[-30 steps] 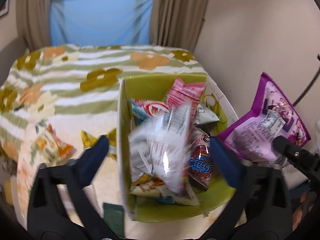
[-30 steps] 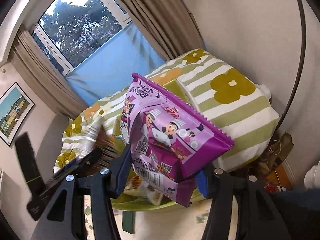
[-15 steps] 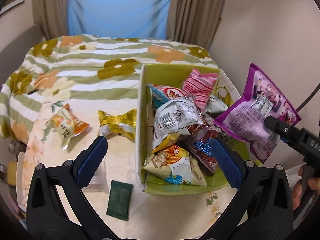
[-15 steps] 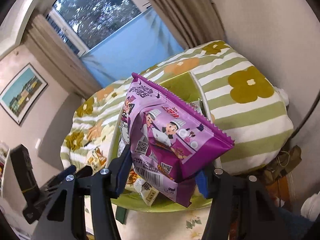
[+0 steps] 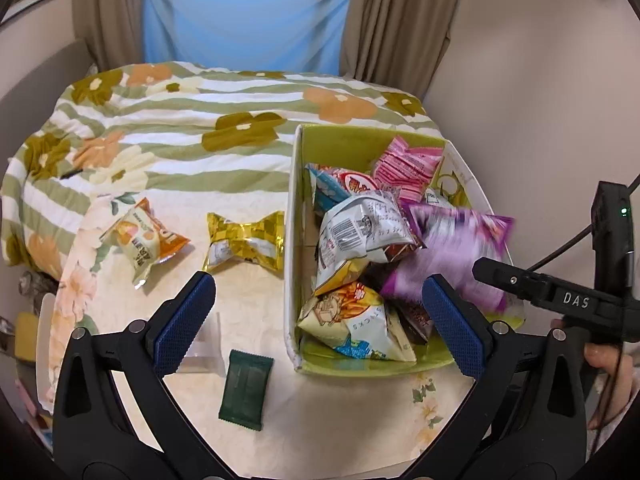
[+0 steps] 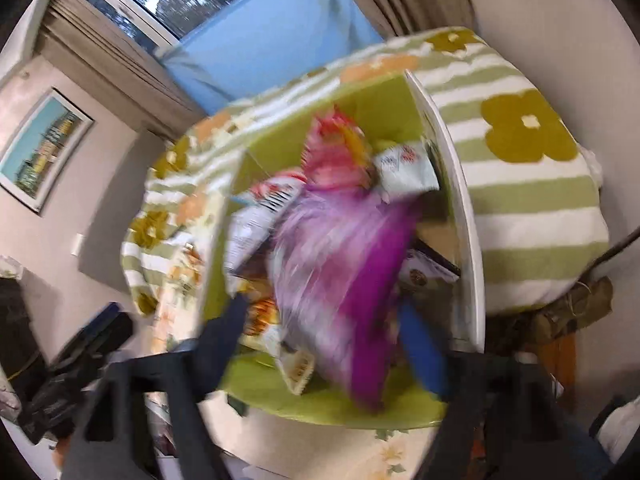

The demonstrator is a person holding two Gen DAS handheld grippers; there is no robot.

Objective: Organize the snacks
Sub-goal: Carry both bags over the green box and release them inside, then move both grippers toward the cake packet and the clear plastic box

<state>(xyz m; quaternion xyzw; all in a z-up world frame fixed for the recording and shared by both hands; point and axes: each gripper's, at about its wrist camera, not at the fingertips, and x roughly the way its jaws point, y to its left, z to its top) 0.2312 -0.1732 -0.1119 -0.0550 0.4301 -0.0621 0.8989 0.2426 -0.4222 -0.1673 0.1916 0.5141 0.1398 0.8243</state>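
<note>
A green box on the table holds several snack bags. My left gripper is open and empty, hovering over the table at the box's near left corner. My right gripper is over the box, its view blurred; the purple snack bag sits between its fingers, and I cannot tell whether they still pinch it. In the left wrist view the purple bag is a blur over the right side of the box. Loose on the table lie an orange-and-white bag, a gold bag and a dark green packet.
A green-striped flowered blanket covers the far part of the table. A wall runs close on the right, with curtains and a blue-covered window behind. A small clear stand sits near my left finger.
The right gripper has swung the purple bag down from beside the box into its right side, and its fingers now stand wider. The left gripper has pulled back and up slightly.
</note>
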